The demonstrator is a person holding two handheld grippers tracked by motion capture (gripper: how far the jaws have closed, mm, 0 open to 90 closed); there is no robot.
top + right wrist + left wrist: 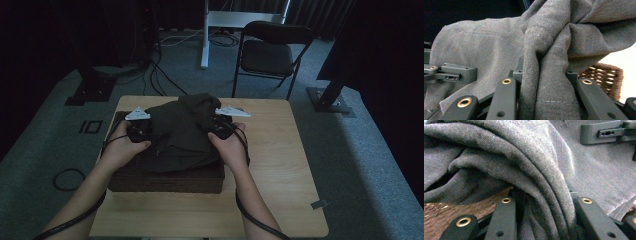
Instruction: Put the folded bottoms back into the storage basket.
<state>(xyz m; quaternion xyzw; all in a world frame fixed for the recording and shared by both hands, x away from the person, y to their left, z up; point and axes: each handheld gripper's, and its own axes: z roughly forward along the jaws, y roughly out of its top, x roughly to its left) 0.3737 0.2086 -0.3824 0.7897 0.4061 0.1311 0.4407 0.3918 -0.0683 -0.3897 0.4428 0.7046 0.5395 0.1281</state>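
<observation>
A dark grey twill garment (180, 130) lies bunched over a brown wicker basket (165, 181) on the wooden table (280, 165). My left gripper (137, 127) holds the garment's left side, and in the left gripper view a thick fold (541, 182) runs between its jaws (544, 202). On the garment's right side my right gripper (220, 122) is shut on another bunched fold (549, 75) between its jaws (546, 82). Each gripper view shows the other gripper (606, 132) (451, 72) across the cloth. Wicker weave (439, 212) (609, 77) shows under the fabric.
A black folding chair (272, 52) stands beyond the table's far right corner. A white desk leg (205, 35) and loose cables (155, 75) lie on the grey carpet behind. A cable loop (69, 178) rests on the floor at left. Stand bases (330, 102) flank the table.
</observation>
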